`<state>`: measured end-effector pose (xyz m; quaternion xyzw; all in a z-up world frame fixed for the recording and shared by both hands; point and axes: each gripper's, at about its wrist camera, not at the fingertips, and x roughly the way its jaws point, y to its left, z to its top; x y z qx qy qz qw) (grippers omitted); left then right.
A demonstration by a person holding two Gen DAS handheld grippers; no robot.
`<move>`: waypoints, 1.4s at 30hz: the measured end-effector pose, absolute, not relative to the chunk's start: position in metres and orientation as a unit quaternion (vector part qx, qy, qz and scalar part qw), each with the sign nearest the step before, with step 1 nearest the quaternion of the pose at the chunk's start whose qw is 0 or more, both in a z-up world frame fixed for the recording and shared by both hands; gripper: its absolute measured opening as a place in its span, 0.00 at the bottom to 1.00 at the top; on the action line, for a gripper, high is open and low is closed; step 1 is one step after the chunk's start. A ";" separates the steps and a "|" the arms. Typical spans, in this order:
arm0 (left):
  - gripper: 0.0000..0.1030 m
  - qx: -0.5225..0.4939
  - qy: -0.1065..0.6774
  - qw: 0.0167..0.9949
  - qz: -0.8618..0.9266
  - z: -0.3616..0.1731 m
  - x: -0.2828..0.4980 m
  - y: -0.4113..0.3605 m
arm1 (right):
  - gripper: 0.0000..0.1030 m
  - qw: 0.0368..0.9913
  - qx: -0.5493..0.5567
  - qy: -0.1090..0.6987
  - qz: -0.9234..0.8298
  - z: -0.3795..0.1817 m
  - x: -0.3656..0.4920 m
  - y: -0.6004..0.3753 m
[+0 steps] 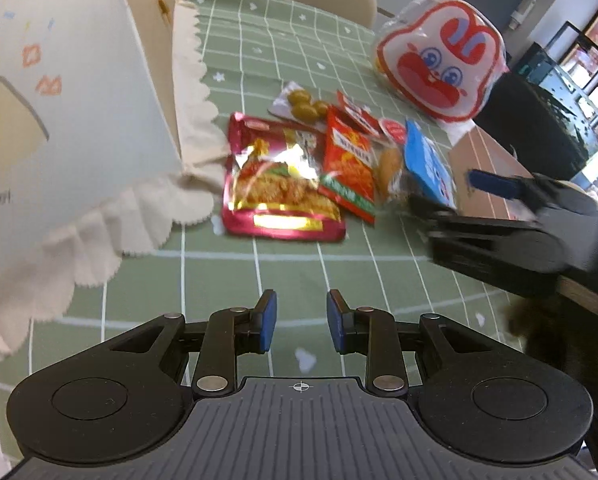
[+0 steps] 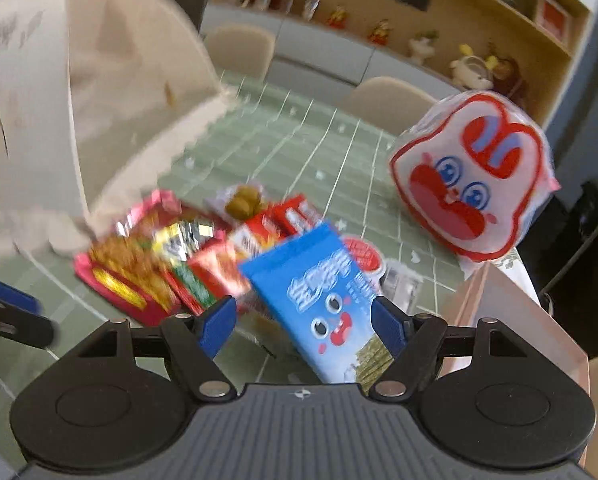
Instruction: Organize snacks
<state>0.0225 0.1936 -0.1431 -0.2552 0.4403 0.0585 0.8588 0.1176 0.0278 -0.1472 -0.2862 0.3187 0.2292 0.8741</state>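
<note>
Snack packs lie in a pile on the green checked tablecloth [image 1: 283, 272]: a shiny red-and-gold pack [image 1: 279, 184], an orange-red pack [image 1: 349, 168], a clear pack of green olives [image 1: 305, 104] and a blue pack with a cartoon face [image 1: 429, 164], which also shows in the right wrist view [image 2: 323, 300]. My left gripper [image 1: 301, 324] is open and empty above bare cloth, short of the pile. My right gripper [image 2: 305, 326] is open with its jaws on either side of the blue pack; it also shows in the left wrist view [image 1: 451, 200].
A white fabric storage box [image 1: 59, 92] with a frilled edge stands at the left, close to the pile. A big rabbit-face snack bag [image 1: 439, 56] stands at the back right. A brown cardboard box [image 2: 511, 320] sits at the right table edge. Chairs stand behind the table.
</note>
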 end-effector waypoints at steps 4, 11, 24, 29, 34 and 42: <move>0.30 -0.261 0.443 0.855 0.068 -0.146 0.012 0.196 | 0.57 0.865 -0.283 0.349 0.224 -0.169 0.129 0.027; 0.30 -0.277 0.444 0.848 0.083 -0.151 0.003 0.200 | 0.19 0.874 -0.246 0.348 0.233 -0.151 0.113 0.016; 0.30 -0.277 0.444 0.851 0.050 -0.149 0.009 0.181 | 0.46 0.833 -0.159 0.397 0.351 -0.128 0.046 0.001; 0.30 -0.285 0.440 0.849 0.066 -0.147 0.000 0.191 | 0.70 0.853 -0.076 0.393 0.336 -0.100 0.081 -0.011; 0.30 -0.290 0.440 0.846 0.083 -0.148 -0.012 0.200 | 0.78 0.873 -0.016 0.441 0.205 -0.122 0.161 -0.004; 0.30 -0.303 0.442 0.841 0.076 -0.150 -0.026 0.202 | 0.58 0.859 -0.003 0.482 0.175 -0.162 0.206 0.004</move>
